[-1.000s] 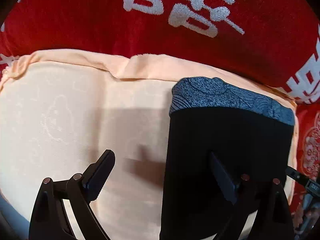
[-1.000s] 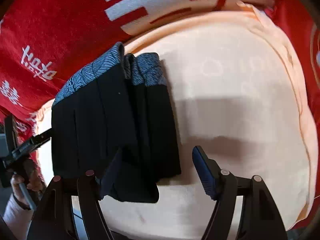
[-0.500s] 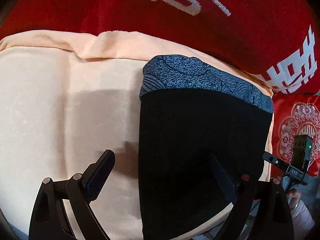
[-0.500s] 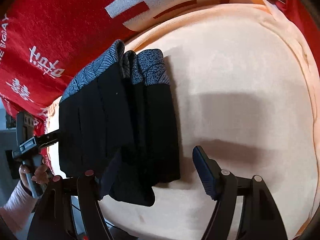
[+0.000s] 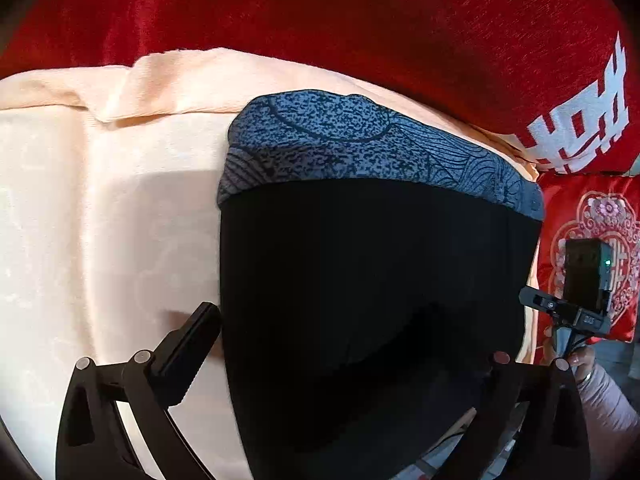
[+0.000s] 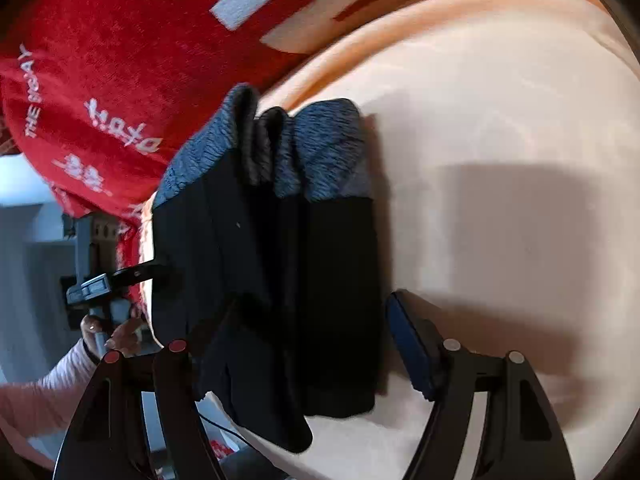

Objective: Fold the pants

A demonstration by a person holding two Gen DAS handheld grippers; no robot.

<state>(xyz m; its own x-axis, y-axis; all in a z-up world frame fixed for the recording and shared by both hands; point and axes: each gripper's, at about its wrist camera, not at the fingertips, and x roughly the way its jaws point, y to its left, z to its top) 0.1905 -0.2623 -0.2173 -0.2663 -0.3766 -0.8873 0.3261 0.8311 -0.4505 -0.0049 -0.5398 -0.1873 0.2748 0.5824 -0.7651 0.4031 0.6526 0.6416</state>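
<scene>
Peach bedsheet [image 5: 100, 208] covers a bed, with a red blanket [image 5: 320, 40] bearing white lettering across the top of both views. In the left wrist view, bare sheet fills the left side; the pants [image 5: 372, 280], black with a grey patterned waistband, lie folded in the centre and right. The left tool [image 5: 352, 344] hangs over their near end, its jaws opening wide, one finger beside the left edge, the other lost against black cloth; nothing looks pinched. At the far right, the other hand [image 5: 576, 356] holds its handle. In the right wrist view, the pants [image 6: 280, 260] lie centre-left in stacked layers. The right tool [image 6: 316, 352] straddles their near end, jaws apart, not gripping. Folding seems nearly done; the next move probably calls for grasping the near end.
</scene>
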